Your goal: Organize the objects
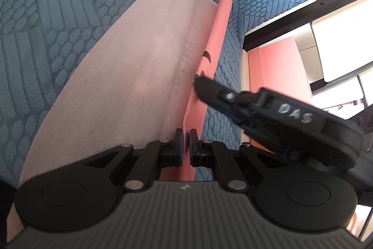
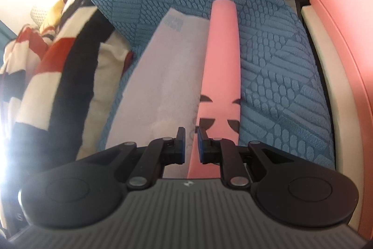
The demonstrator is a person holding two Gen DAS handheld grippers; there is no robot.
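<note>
Fingers on my left gripper (image 1: pixel 185 146) are drawn nearly together, with the thin pink edge of a bag pinched between the blue pads. What I hold is a pink gift bag (image 1: pixel 215 43), folded flat, with a black emblem printed on it; it runs away from me in a long narrow strip over a blue textured sofa cushion (image 1: pixel 58 22). A pale pink dust bag (image 1: pixel 130 71) of soft non-woven fabric spreads out to the left of the pink strip, touching it along its length and draping over the cushion, its far corner rising to a point.

My right gripper (image 1: pixel 198 85) comes in from the right in the left wrist view, its black finger tip touching the pink bag just beside the emblem. The letters DAS are written in silver on its body.

From the right wrist, my right gripper (image 2: pixel 191 144) shows its fingers close together with a narrow gap between them, and the near edge of the pink gift bag (image 2: pixel 223 57) passes into that gap. I cannot tell for sure whether the pads press on it. The black emblem sits just ahead of the fingertips. The dust bag (image 2: pixel 163 76) lies to the left of the pink bag, and a striped throw (image 2: pixel 46 67) in black, white and red is bunched at the left edge of the cushion (image 2: pixel 279 76).
</note>
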